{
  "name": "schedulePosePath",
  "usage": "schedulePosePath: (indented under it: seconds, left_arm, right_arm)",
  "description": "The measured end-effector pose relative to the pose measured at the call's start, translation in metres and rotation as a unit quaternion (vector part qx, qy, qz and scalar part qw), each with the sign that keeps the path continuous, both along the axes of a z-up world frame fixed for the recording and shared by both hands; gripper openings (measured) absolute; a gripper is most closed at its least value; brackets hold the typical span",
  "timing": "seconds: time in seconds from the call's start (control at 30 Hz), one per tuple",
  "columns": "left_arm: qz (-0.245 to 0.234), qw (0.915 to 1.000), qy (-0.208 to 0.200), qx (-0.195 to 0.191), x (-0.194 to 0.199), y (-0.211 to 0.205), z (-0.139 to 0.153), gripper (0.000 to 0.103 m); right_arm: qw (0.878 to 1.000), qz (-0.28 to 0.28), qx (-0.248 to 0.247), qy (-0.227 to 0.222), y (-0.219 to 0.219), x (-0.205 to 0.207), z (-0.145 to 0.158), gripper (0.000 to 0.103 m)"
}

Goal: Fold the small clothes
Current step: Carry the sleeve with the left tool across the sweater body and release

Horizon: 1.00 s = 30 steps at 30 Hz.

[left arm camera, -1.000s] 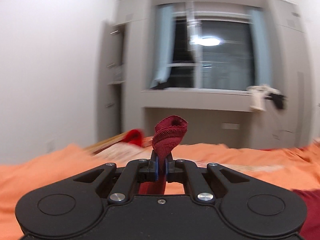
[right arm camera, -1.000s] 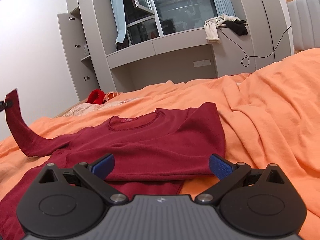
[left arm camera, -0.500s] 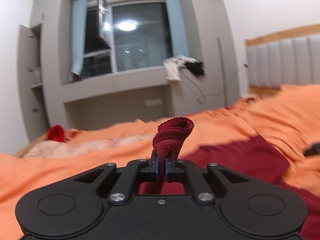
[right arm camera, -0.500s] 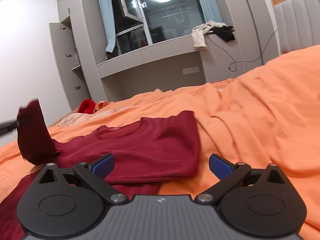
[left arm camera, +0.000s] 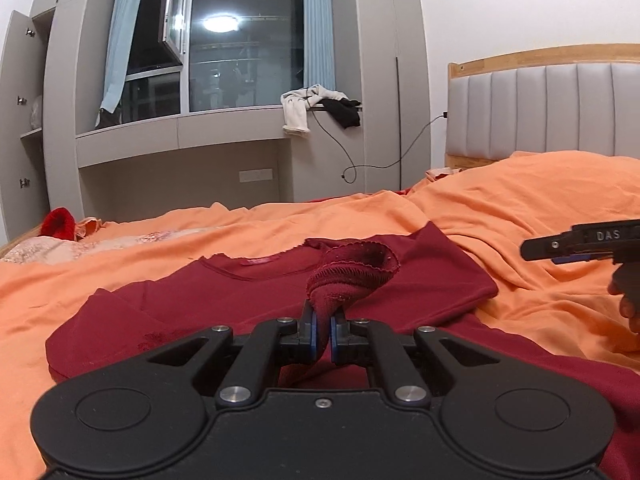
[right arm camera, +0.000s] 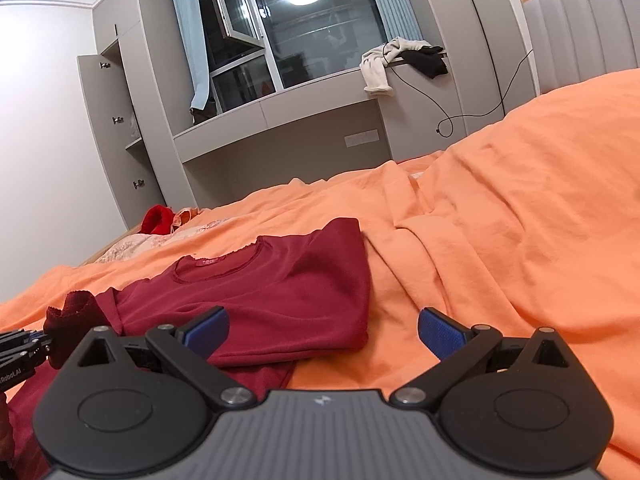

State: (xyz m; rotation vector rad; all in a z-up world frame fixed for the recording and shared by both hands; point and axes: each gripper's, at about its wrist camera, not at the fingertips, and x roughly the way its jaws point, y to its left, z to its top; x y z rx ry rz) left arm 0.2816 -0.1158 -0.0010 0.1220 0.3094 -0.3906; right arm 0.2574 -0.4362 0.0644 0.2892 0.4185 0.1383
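A dark red long-sleeved top (left arm camera: 248,300) lies on the orange bedspread (left arm camera: 520,216), its body partly folded, neckline facing the window. My left gripper (left arm camera: 324,334) is shut on the top's sleeve cuff (left arm camera: 352,276) and holds it low over the top's body. In the right wrist view the top (right arm camera: 280,292) lies ahead and to the left, with the held cuff (right arm camera: 72,312) at the far left. My right gripper (right arm camera: 322,330) is open and empty, just above the top's near right corner. It shows at the right edge of the left wrist view (left arm camera: 580,242).
A bright red item (right arm camera: 160,220) and a patterned cloth (left arm camera: 100,240) lie at the bed's far left. The orange bedspread (right arm camera: 520,220) bunches up high on the right. A grey padded headboard (left arm camera: 552,112) stands at right. A window ledge with draped clothes (left arm camera: 316,108) is behind the bed.
My left gripper has swung right and come down, carrying the sleeve cuff from out at the left to over the top's body. My right gripper stayed open and shifted a little.
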Motion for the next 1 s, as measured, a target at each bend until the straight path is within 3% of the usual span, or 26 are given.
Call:
schedulePosePath:
  seconds: [0.13,0.23,0.3,0.47,0.6,0.83,1.0]
  left_arm:
    - [-0.016,0.9988,0.044,0.017,0.008,0.001,-0.011,0.007]
    - [-0.031,0.9961,0.080,0.021,0.014,0.001,-0.019,0.015]
    - [-0.040,0.9954,0.082,0.031,0.012,0.000,-0.023,0.020]
    - [-0.079,0.9913,0.092,0.050,0.006,-0.005,-0.024,0.053]
    - [-0.096,0.9893,0.091,0.062,-0.004,-0.010,-0.026,0.064]
    - [-0.083,0.9926,0.087,0.017,-0.017,0.002,-0.011,0.087]
    - [-0.044,0.9960,0.077,-0.005,-0.007,0.007,-0.007,0.093]
  right_arm:
    - [1.000,0.005,-0.004,0.005,0.004,0.002,-0.002,0.103]
    - [1.000,0.012,-0.011,0.012,0.009,0.003,-0.005,0.103]
    - [1.000,0.018,-0.017,0.018,0.012,0.004,-0.007,0.103]
    - [0.999,0.031,-0.031,0.028,0.019,0.003,-0.011,0.103]
    - [0.998,0.042,-0.043,0.036,0.024,0.001,-0.013,0.103]
    - [0.997,0.035,-0.061,0.033,0.028,0.001,-0.014,0.103]
    - [0.997,0.018,-0.068,0.024,0.018,0.030,-0.015,0.103]
